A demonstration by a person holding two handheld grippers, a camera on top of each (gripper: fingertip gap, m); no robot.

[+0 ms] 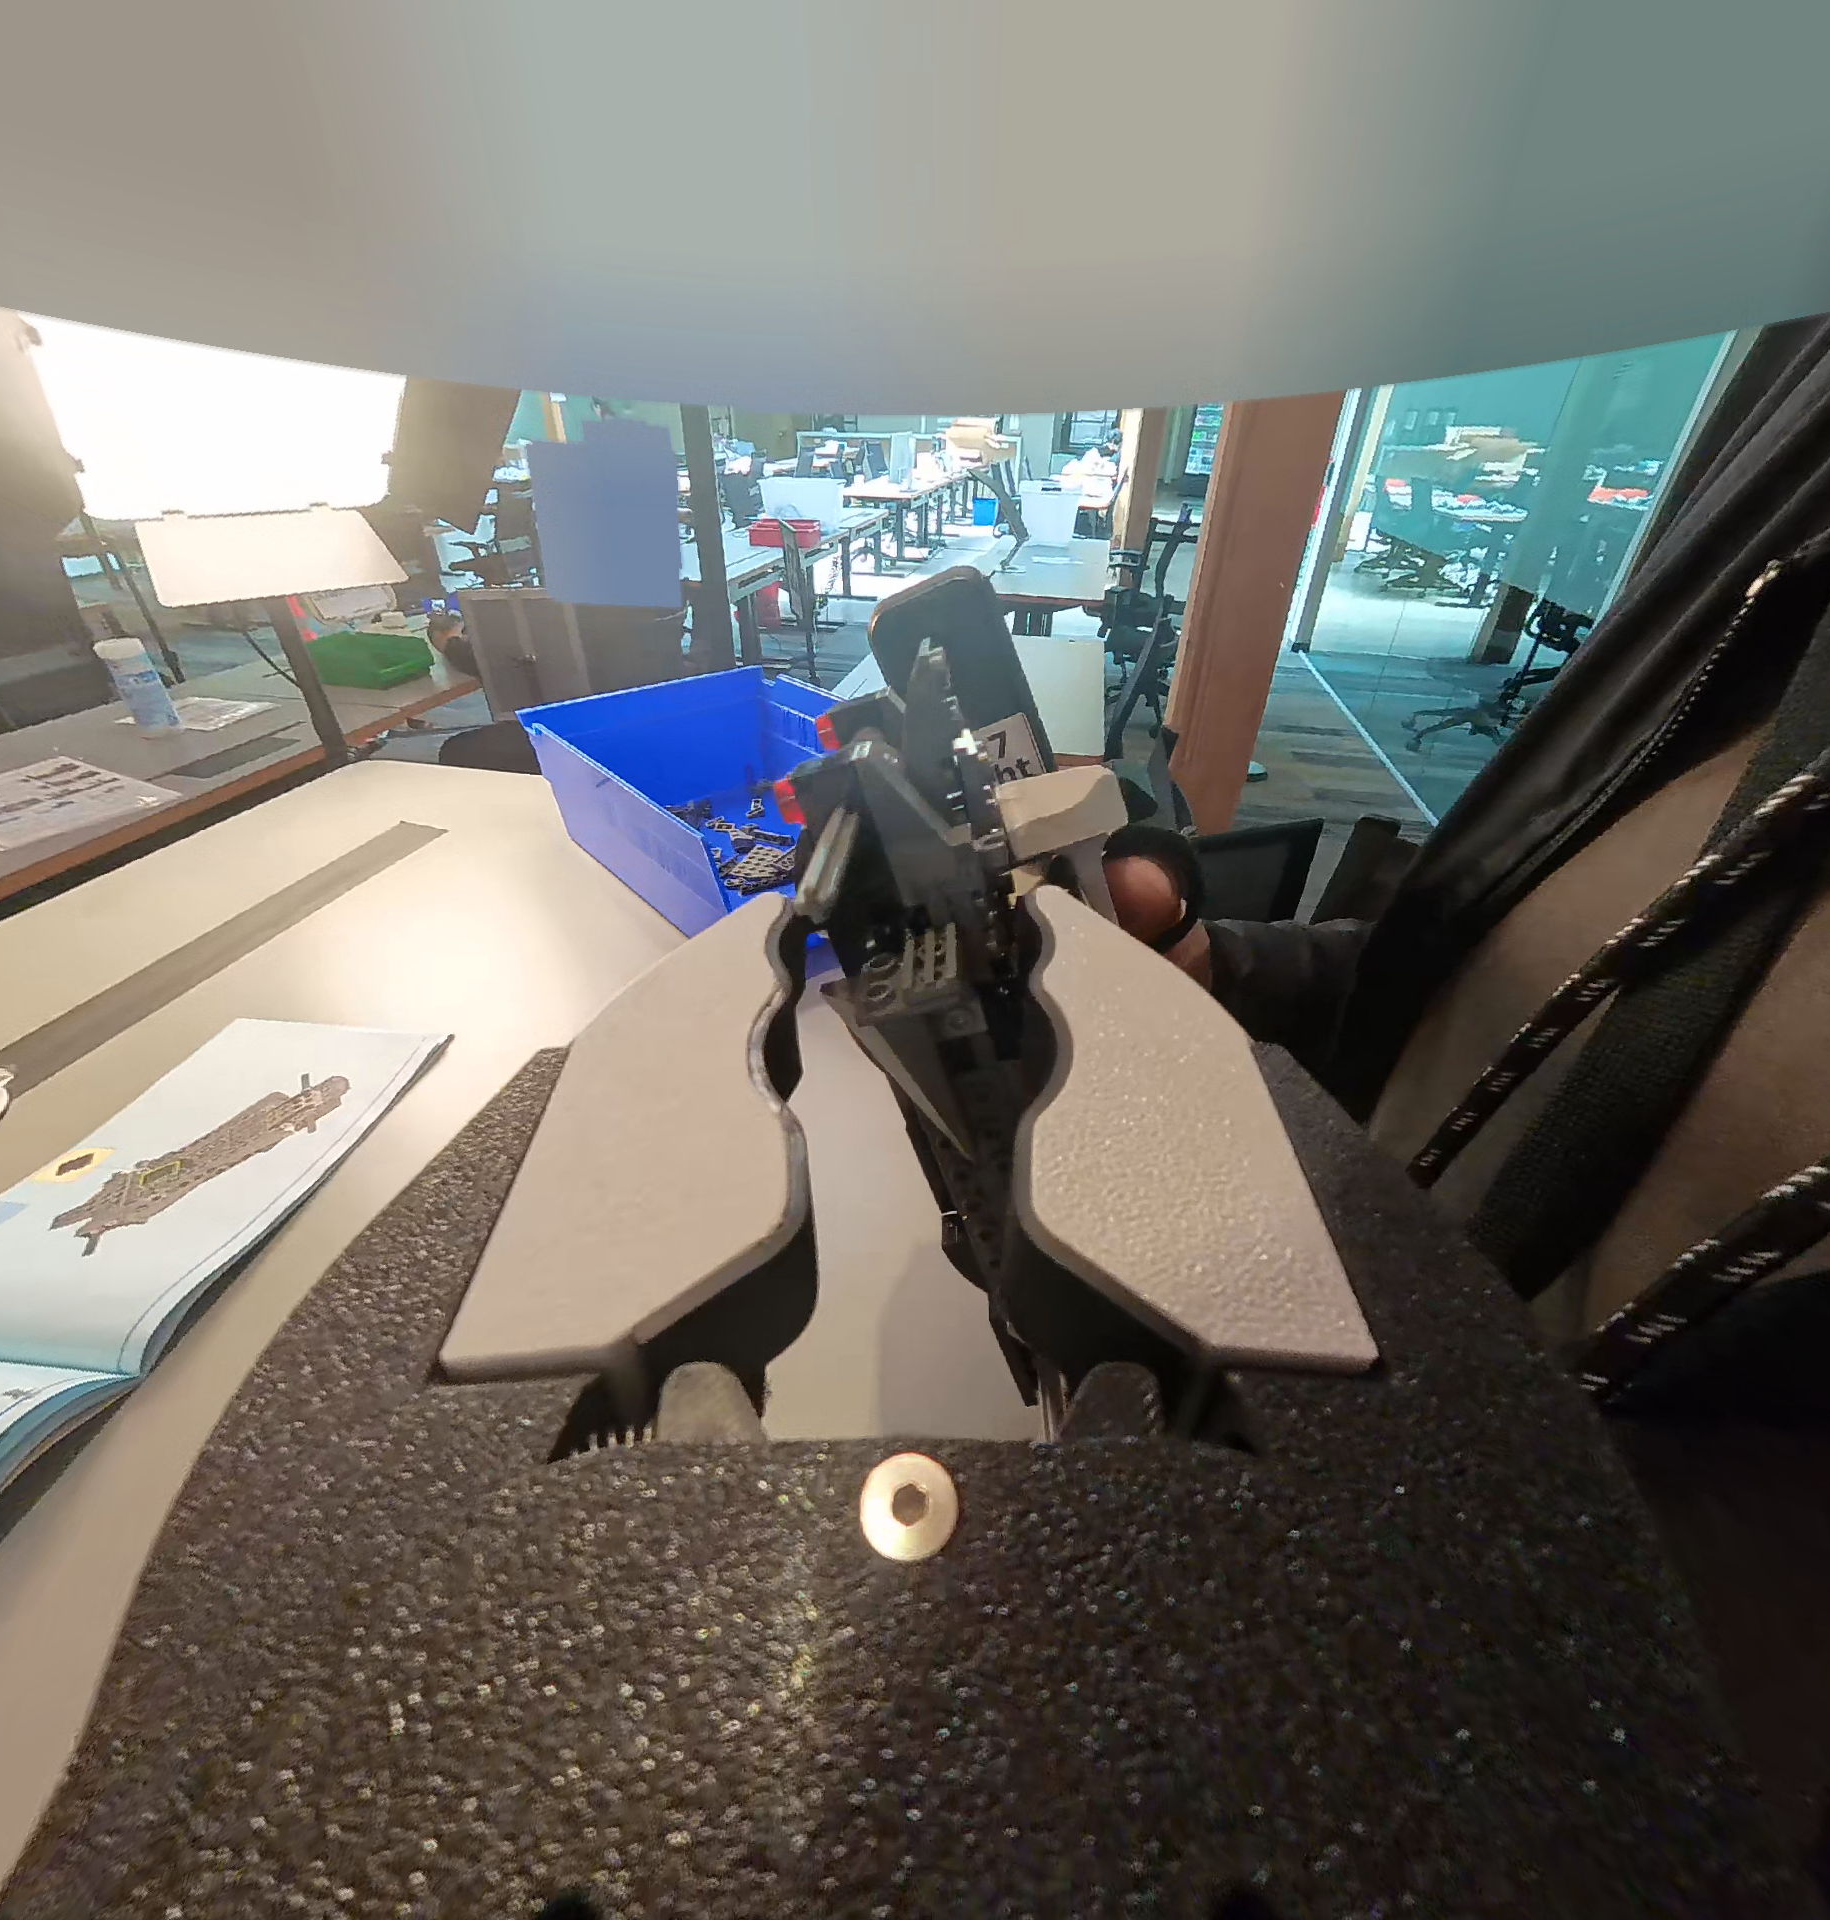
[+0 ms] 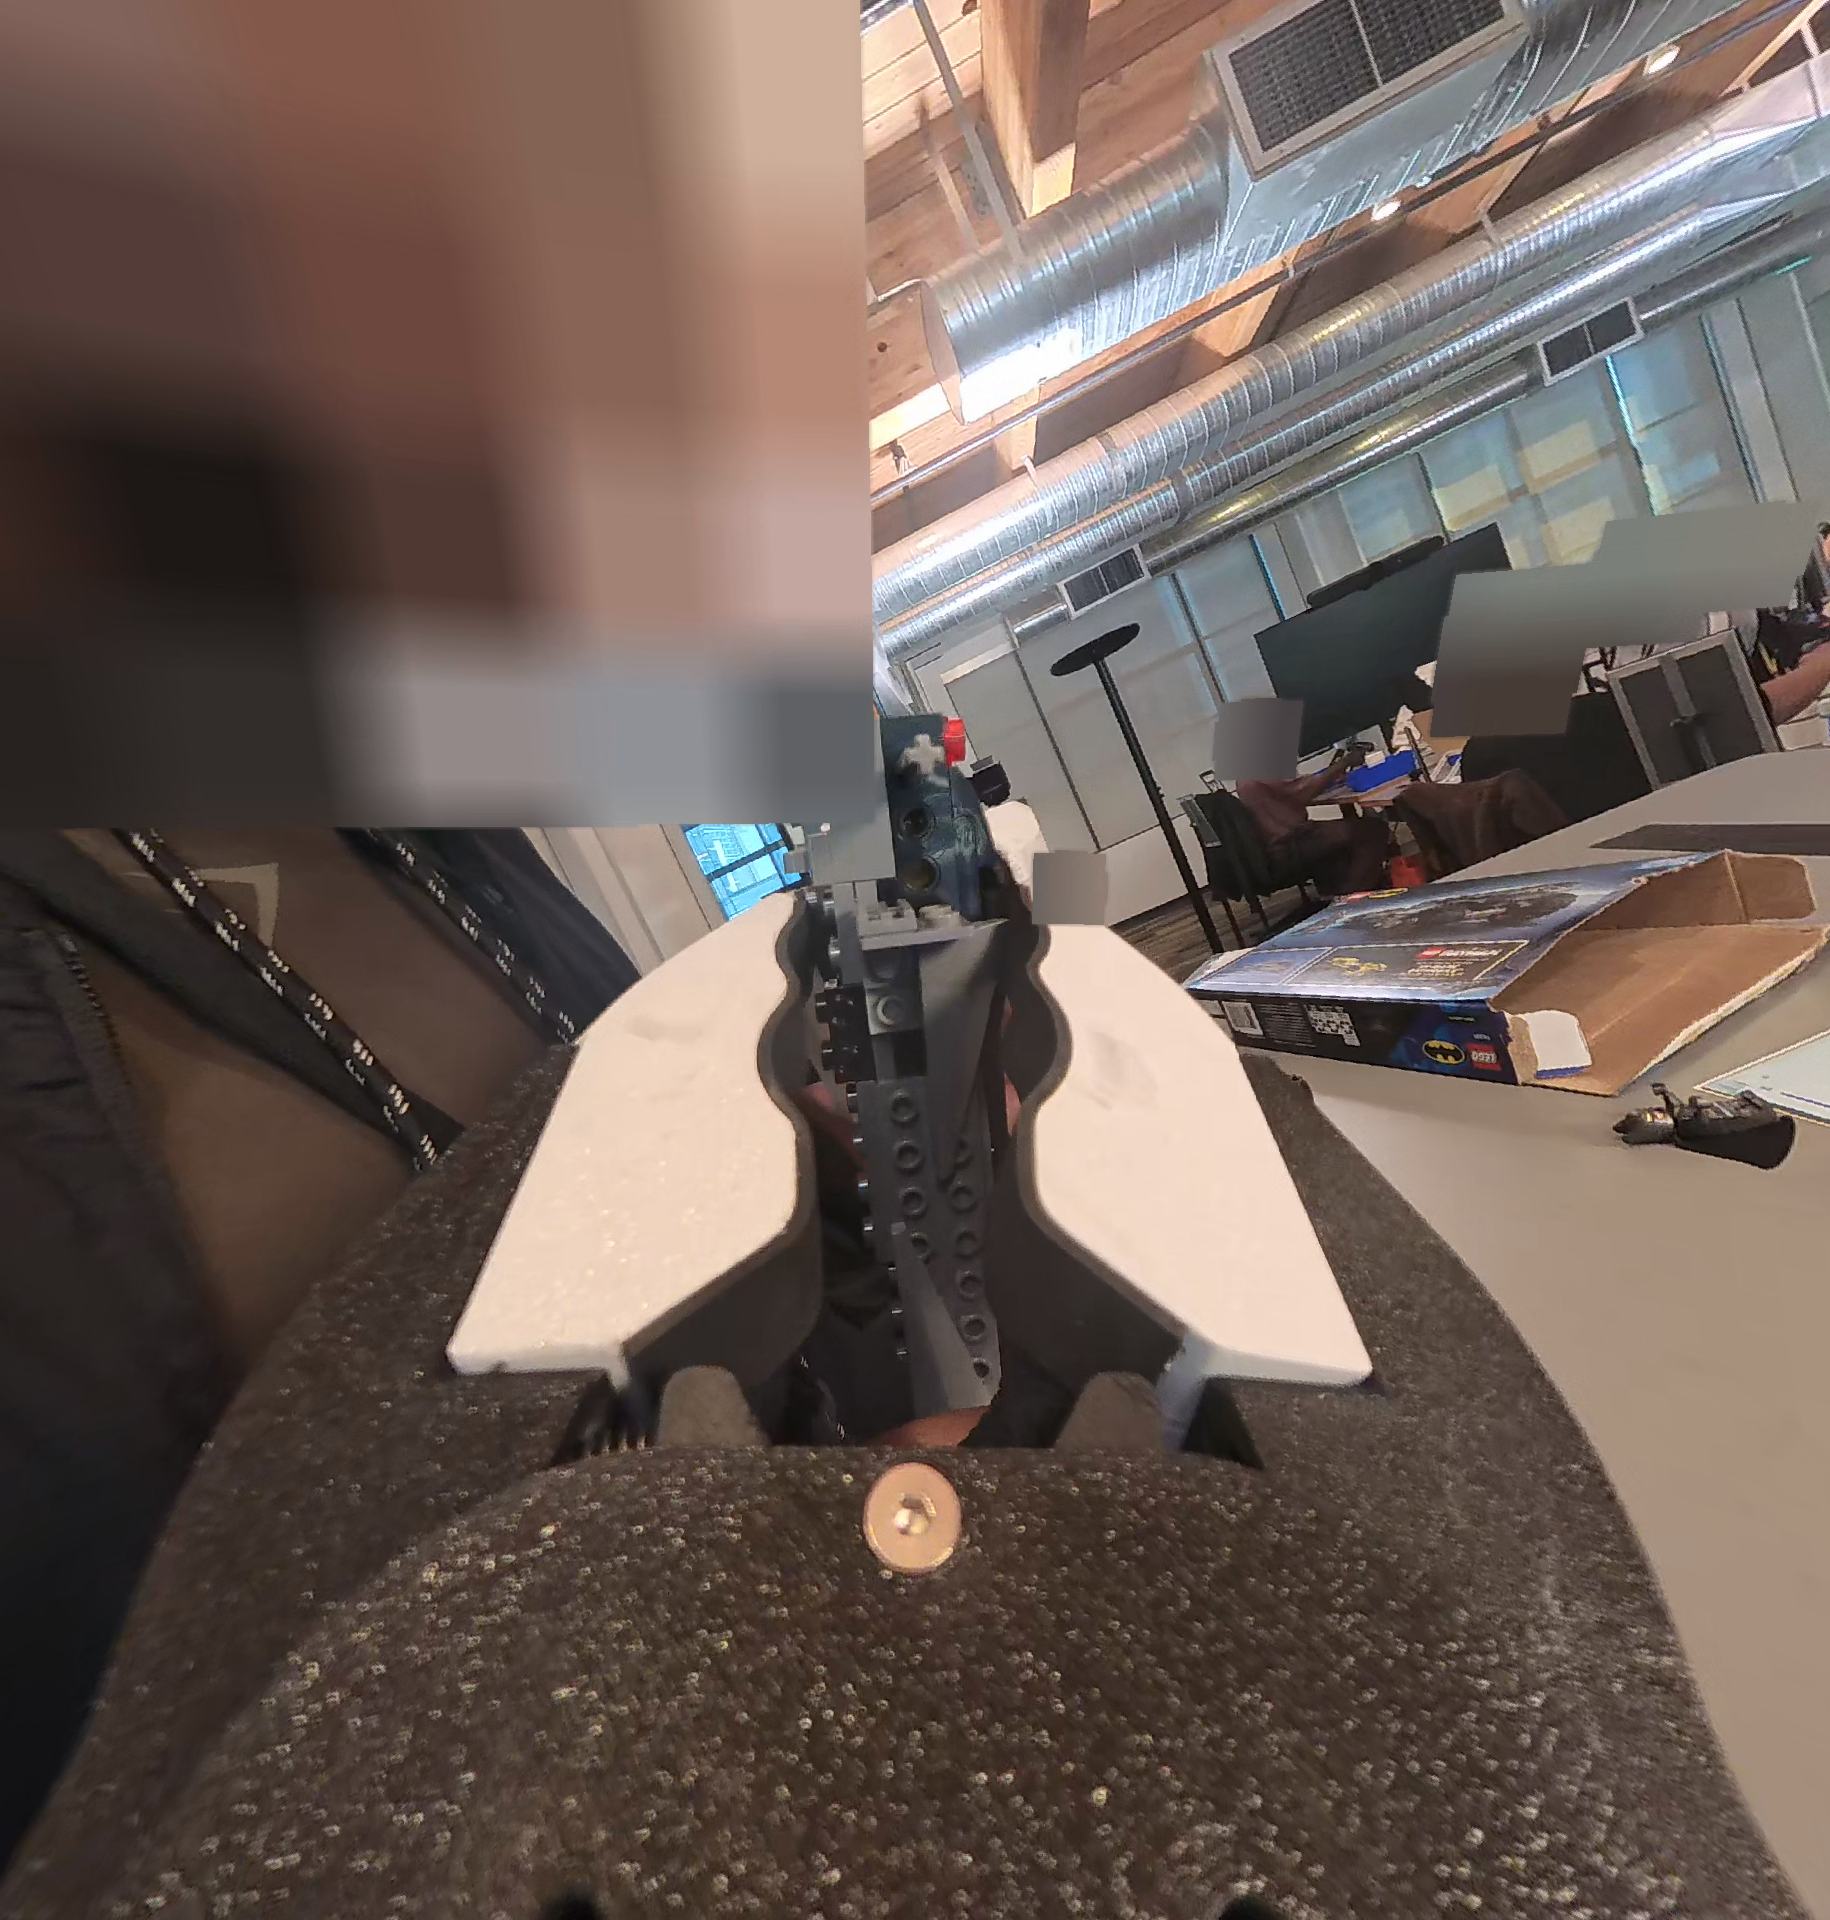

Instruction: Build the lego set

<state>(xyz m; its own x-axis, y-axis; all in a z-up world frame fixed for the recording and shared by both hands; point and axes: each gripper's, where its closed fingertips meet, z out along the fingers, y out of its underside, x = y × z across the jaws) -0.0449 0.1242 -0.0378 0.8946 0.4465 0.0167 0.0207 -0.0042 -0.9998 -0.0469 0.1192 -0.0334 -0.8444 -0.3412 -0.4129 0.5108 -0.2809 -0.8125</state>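
Between the grey plastic fingers of the left gripper (image 1: 906,997) stands a dark grey and black toy-brick model (image 1: 911,914) with small red pieces near its top. The jaws are partly apart; the model leans against the right-hand finger (image 1: 1129,1091), while a gap shows beside the left-hand finger (image 1: 682,1101), so a firm hold cannot be told. The right gripper (image 2: 911,997) is likewise partly open with the same model (image 2: 911,1039) filling the space between its fingers (image 2: 662,1101); its left pad meets the bricks, the right pad's contact is unclear. In the left wrist view the right gripper's fingertip (image 1: 1056,810) reaches the model's upper side. An open pale blue instruction booklet (image 1: 173,1174) lies on the grey table (image 1: 391,935). Beyond the model sits a blue plastic bin (image 1: 630,769) holding loose dark pieces. Farther right, a torn-open dark blue cardboard box (image 2: 1513,977) lies on the table.
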